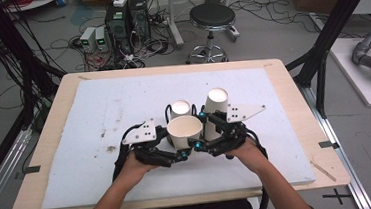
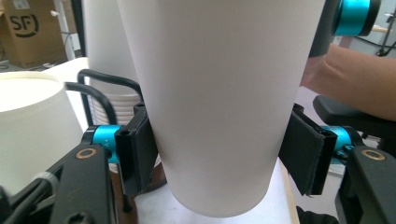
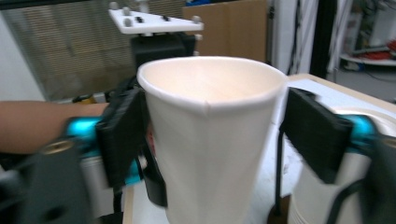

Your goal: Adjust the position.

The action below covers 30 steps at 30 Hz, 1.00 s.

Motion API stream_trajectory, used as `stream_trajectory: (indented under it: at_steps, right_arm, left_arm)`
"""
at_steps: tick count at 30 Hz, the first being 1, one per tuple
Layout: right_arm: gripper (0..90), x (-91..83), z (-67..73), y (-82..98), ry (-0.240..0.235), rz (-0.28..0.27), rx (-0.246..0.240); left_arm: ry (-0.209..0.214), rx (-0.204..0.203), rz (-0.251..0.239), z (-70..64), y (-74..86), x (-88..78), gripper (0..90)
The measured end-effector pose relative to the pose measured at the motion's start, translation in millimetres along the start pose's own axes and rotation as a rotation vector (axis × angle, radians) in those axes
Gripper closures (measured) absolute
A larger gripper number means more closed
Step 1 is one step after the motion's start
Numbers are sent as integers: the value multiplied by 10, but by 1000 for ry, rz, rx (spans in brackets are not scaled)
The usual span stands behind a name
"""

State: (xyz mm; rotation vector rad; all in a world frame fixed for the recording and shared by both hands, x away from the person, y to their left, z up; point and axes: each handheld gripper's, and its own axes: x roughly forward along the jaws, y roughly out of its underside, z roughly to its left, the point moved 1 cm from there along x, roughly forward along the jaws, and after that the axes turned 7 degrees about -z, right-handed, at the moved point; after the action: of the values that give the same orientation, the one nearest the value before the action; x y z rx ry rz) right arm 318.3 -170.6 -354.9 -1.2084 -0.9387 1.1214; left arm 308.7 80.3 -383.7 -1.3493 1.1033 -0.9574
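Note:
A white paper cup (image 1: pixel 184 128) stands between both grippers at the middle of the white foam mat (image 1: pixel 101 141). My left gripper (image 1: pixel 175 142) comes in from the left. In the left gripper view both black pads (image 2: pixel 137 151) press the lower wall of the cup (image 2: pixel 219 102), so my left gripper (image 2: pixel 222 154) is shut on it. My right gripper (image 1: pixel 199 130) reaches in from the right at rim height. In the right gripper view the cup (image 3: pixel 210 140) has a creased rim. The left pad (image 3: pixel 123 135) lies against it and the right pad stands off with a gap, so my right gripper (image 3: pixel 219 133) is open.
Just behind the held cup stand a single open cup (image 1: pixel 180 107) and a taller stack of cups (image 1: pixel 216 102). The mat lies on a wooden table (image 1: pixel 50 130). A black stool (image 1: pixel 212 19), computer boxes (image 1: pixel 126 19) and cables are on the floor beyond the far edge.

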Motion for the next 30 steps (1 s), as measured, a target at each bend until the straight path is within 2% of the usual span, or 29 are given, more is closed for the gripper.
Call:
stream_trajectory:
  at_steps: [3, 5, 7, 9, 12, 18, 21, 27, 30]
  right_arm:
    - [189, -114, -32, -33, 23, -5, -9]
    - [189, -177, -36, -48, 68, 24, -44]
    - [189, -249, -50, -62, 143, 77, -110]
    - [198, -303, -60, -71, 194, 119, -152]
    - [198, -392, -78, -99, 207, 131, -162]
    - [199, -516, -67, -170, 154, 108, -135]
    - [199, -596, -40, -228, 137, 111, -145]
    - [199, -880, -35, -376, 197, 94, -169]
    - [199, -1036, -75, -440, 255, 71, -177]
  left_arm:
    - [-27, 1, -4, 36, -8, -81, 345]
    - [-49, -2, -10, 55, -6, -144, 345]
    - [-72, -5, -14, 84, -7, -214, 345]
    - [-96, -10, -24, 118, -20, -287, 345]
    - [-125, -9, -42, 159, -57, -383, 345]
    - [-143, -3, -63, 191, -122, -492, 345]
    - [-146, -1, -63, 196, -136, -518, 345]
    - [-155, 0, -71, 211, -164, -578, 345]
    - [-169, 3, -72, 217, -170, -629, 345]
